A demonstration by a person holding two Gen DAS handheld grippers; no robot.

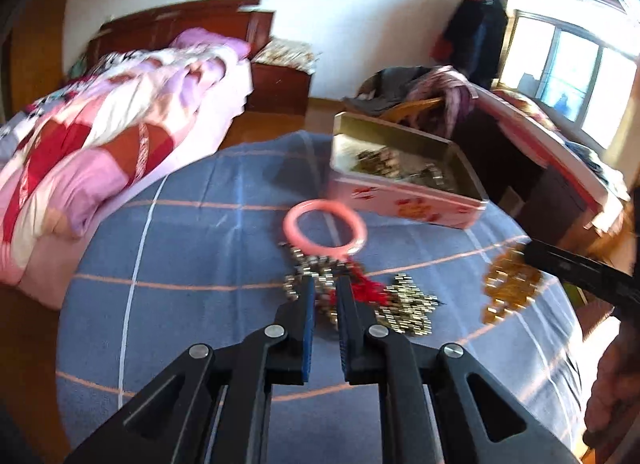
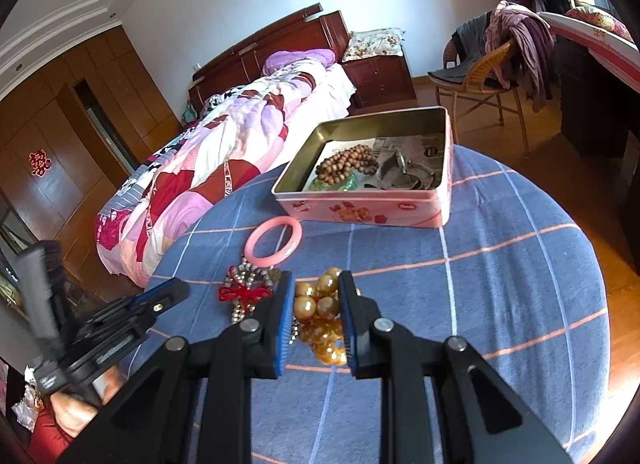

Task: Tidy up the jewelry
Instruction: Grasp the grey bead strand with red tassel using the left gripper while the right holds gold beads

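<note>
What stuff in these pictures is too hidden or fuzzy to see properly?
- Left wrist view: what lies in the pink tin is smeared by motion blur.
- Left wrist view: whether the left tongs pinch the silver beads is unclear; blur and the fingers cover them.
- Right wrist view: the gold bead string is partly hidden by the right tongs.
- Right wrist view: the person's hand is mostly cut off by the edge.

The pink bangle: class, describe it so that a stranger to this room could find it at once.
Start at the round table under the blue checked cloth and find the pink tin. Just in front of the tin lies the pink bangle, flat on the cloth. It is one smooth plain ring, unlike the beaded strings beside it.
</note>
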